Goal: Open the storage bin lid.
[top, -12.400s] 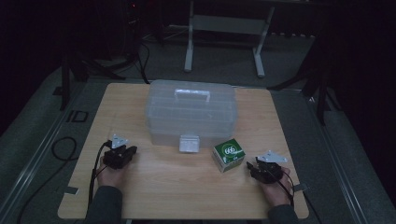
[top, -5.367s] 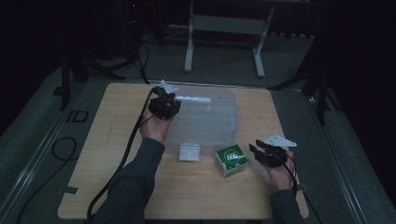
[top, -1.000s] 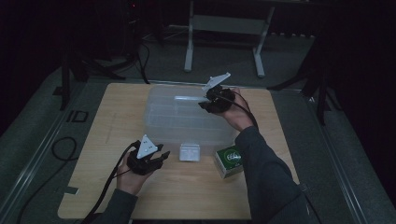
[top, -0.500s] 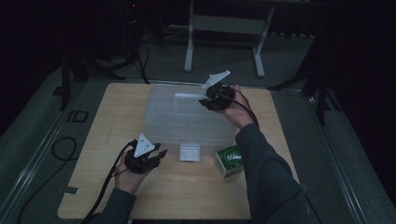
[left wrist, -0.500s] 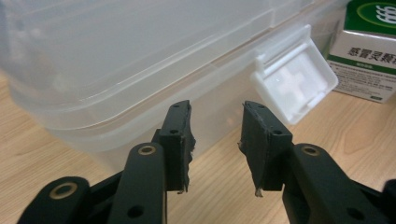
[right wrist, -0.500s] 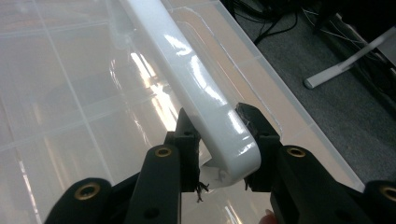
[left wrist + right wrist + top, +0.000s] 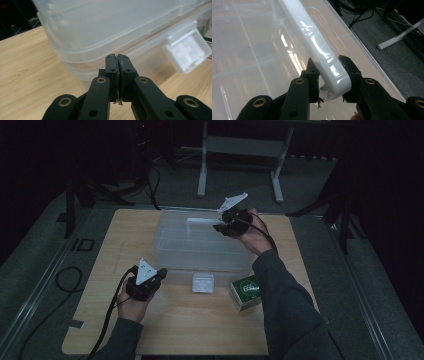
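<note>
A clear plastic storage box (image 7: 200, 251) stands mid-table, with a white handle (image 7: 200, 222) lying along its lid. My right gripper (image 7: 223, 224) is at the handle's right end, and in the right gripper view its jaws are shut (image 7: 329, 65) on the white handle (image 7: 312, 37). My left gripper (image 7: 148, 283) is low at the box's front left corner. In the left gripper view its jaws are shut (image 7: 117, 56) with nothing between them, just short of the box wall (image 7: 107, 32). A white latch (image 7: 186, 53) hangs open from the box front (image 7: 203, 282).
A small green and white carton (image 7: 246, 293) sits on the wooden table (image 7: 120, 235) right of the latch, under the right forearm. Beyond the table's far edge are dark floor, cables and a white stand (image 7: 240, 145).
Seconds ago the left gripper was up at the handle and the right one low by the carton. Now the right holds the handle and the left is down. Over the last second, almost nothing has moved.
</note>
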Demonstrator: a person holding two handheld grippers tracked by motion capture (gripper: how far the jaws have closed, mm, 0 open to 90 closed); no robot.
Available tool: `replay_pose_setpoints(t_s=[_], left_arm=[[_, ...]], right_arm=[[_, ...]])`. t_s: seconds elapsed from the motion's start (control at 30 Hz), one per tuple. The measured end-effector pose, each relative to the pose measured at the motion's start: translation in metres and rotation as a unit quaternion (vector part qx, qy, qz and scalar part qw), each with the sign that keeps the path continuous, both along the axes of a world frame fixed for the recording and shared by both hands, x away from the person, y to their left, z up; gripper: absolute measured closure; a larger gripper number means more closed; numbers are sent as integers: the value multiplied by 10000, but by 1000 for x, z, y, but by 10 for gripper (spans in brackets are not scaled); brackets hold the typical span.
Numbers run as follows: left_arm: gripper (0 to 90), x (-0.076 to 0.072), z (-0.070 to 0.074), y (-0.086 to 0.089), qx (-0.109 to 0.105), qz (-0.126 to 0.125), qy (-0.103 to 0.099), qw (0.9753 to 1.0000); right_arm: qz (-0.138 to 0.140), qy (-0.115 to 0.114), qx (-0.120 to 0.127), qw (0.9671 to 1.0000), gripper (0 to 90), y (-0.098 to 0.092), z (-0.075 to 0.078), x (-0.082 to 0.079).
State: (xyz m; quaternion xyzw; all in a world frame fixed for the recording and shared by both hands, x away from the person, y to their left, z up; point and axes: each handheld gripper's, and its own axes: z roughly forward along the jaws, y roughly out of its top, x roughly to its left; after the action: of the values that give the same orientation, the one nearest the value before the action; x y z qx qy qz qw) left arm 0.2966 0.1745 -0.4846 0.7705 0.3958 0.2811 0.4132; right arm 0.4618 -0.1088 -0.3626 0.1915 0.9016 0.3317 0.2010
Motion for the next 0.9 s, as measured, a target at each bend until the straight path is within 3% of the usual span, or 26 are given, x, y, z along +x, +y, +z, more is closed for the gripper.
replay_pose_setpoints(t_s=[0.27, 0.53, 0.7, 0.9], left_arm=[[892, 6, -2, 2, 66, 88, -126, 9999], [887, 9, 1, 5, -18, 171, -305, 9994], [895, 14, 1, 13, -49, 376, -274, 9989], [896, 27, -1, 21, -275, 594, -224, 9976]], right_arm=[[81, 78, 135, 9998, 726, -5, 4, 4], [75, 132, 214, 9997, 728, -8, 7, 9], [78, 147, 223, 9996, 728, -8, 8, 9], [75, 175, 224, 9996, 728, -9, 8, 11]])
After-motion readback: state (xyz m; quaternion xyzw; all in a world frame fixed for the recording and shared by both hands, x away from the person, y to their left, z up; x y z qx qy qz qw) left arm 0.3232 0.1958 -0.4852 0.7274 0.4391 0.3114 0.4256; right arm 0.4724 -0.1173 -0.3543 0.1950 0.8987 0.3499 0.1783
